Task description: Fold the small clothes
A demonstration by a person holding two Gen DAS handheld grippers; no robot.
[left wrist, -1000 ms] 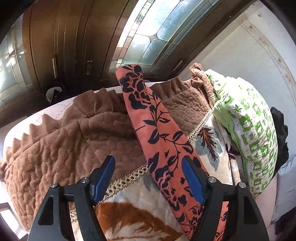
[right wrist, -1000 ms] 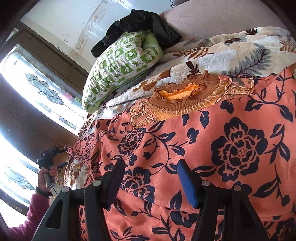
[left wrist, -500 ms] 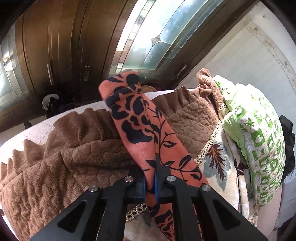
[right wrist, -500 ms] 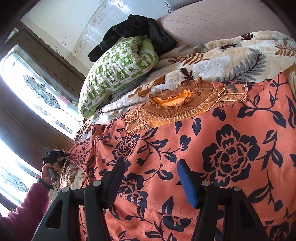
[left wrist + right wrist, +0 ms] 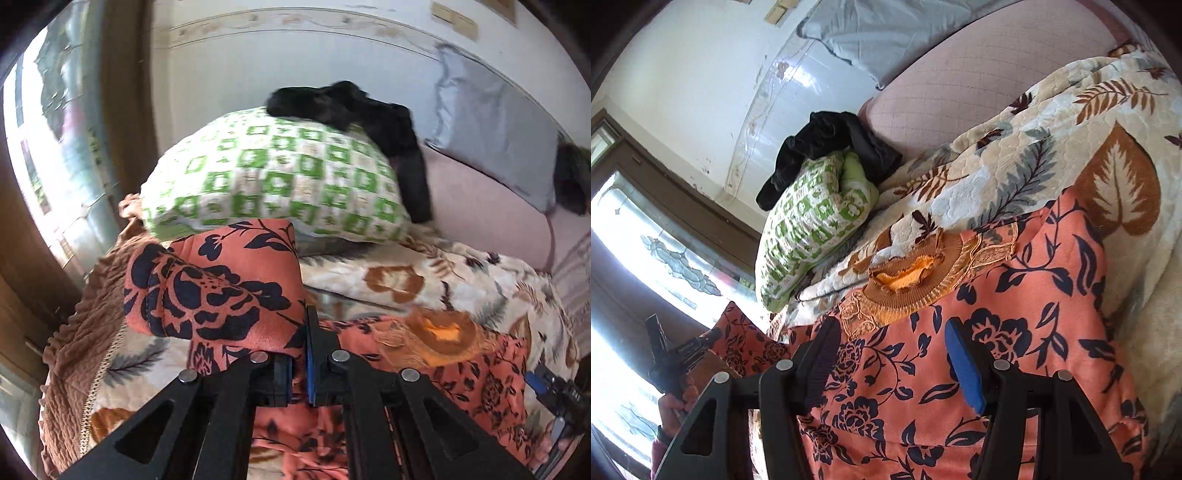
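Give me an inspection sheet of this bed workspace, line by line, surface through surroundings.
Surface: leaf-print blanket over a pink mattress, brown quilt at one side.
Job's things: orange floral garment spread flat, orange knit collar; one sleeve lifted.
Clutter: green-patterned pillow, black cloth on it, grey pillow.
Grippers: left tongs shut on the sleeve; right tongs open over the garment.
Cables: nothing seen.
Surroundings: white wall, stained-glass window.

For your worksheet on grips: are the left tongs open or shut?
Shut: the left tongs have their pads pressed together, pinching a lifted sleeve of the orange floral garment.
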